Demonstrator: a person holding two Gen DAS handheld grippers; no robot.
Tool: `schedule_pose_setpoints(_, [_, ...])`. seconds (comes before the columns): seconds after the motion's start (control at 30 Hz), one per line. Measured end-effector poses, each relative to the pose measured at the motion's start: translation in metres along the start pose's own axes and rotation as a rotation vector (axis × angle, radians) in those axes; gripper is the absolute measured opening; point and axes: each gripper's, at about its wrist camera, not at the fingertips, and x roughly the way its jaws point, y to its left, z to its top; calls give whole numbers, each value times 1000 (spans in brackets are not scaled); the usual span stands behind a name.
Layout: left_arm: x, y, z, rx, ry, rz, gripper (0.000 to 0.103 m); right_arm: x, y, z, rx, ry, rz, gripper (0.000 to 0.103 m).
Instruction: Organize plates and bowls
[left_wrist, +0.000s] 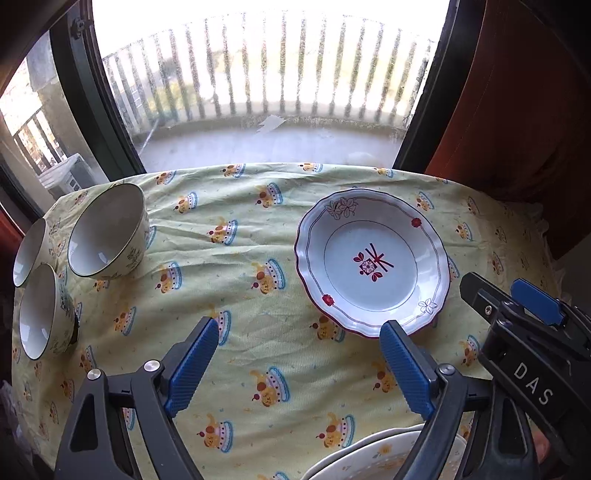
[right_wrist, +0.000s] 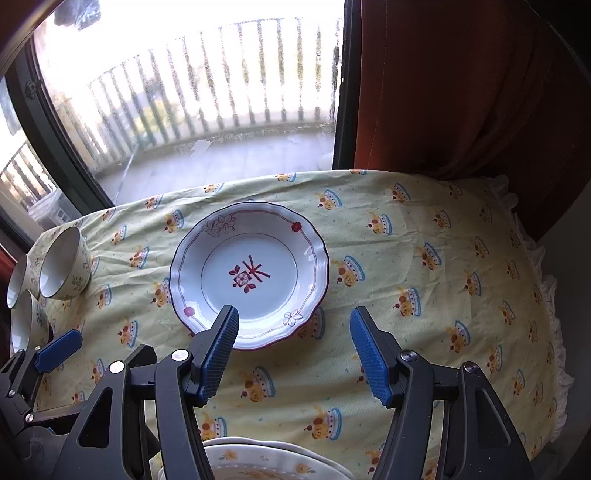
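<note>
A white plate with red flower marks and a scalloped rim (left_wrist: 373, 262) lies flat on the yellow tablecloth (left_wrist: 258, 236); it also shows in the right wrist view (right_wrist: 249, 273). Three cream bowls (left_wrist: 107, 230) stand at the left edge, also seen in the right wrist view (right_wrist: 64, 264). A stack of cream plates (left_wrist: 369, 458) sits at the near edge, also in the right wrist view (right_wrist: 255, 461). My left gripper (left_wrist: 299, 330) is open and empty above the cloth, its right finger near the plate's rim. My right gripper (right_wrist: 293, 315) is open and empty just before the plate.
The right gripper's body (left_wrist: 524, 339) shows to the right in the left wrist view, and the left gripper's finger (right_wrist: 59, 350) at lower left in the right wrist view. A window (left_wrist: 269, 74) and a red curtain (right_wrist: 461, 85) stand behind the table.
</note>
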Motion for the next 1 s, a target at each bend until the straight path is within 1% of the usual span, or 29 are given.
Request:
schedule_pose_setpoints(0.2, [24, -9, 26, -20, -27, 47, 88, 34, -11, 32, -28, 0, 32, 66])
schedule_pose_setpoints(0.3, [37, -15, 40, -38, -48, 82, 88, 50, -16, 47, -27, -5, 48, 66])
schedule_pose_setpoints(0.4, [55, -16, 50, -73, -40, 77, 88, 67, -20, 61, -17, -9, 59, 66])
schedule_pose_setpoints(0.5, [74, -18, 58, -76, -23, 95, 88, 84, -22, 71, -24, -5, 62, 66])
schedule_pose_setpoints(0.57, [85, -20, 61, -72, -11, 100, 81, 95, -22, 74, -24, 6, 67, 66])
schedule_pose_setpoints(0.63, [93, -21, 62, -73, -7, 105, 78, 107, -23, 75, -23, 20, 75, 66])
schedule_pose_setpoints(0.73, [107, -20, 61, -89, 28, 93, 75, 123, -23, 75, -17, 46, 90, 66])
schedule_pose_setpoints(0.83, [119, -21, 58, -97, 59, 76, 68, 140, -24, 74, -7, 86, 100, 66])
schedule_pose_setpoints(0.9, [124, -23, 56, -92, 73, 65, 65, 148, -24, 72, -8, 108, 108, 64])
schedule_pose_setpoints(0.93, [126, -24, 54, -85, 81, 66, 64, 150, -25, 70, -8, 119, 115, 60])
schedule_pose_setpoints(0.97, [126, -26, 53, -74, 80, 77, 64, 152, -25, 69, -8, 129, 122, 57])
schedule_pose_setpoints(1.0, [126, -28, 52, -58, 78, 86, 64, 154, -24, 67, -8, 139, 130, 57])
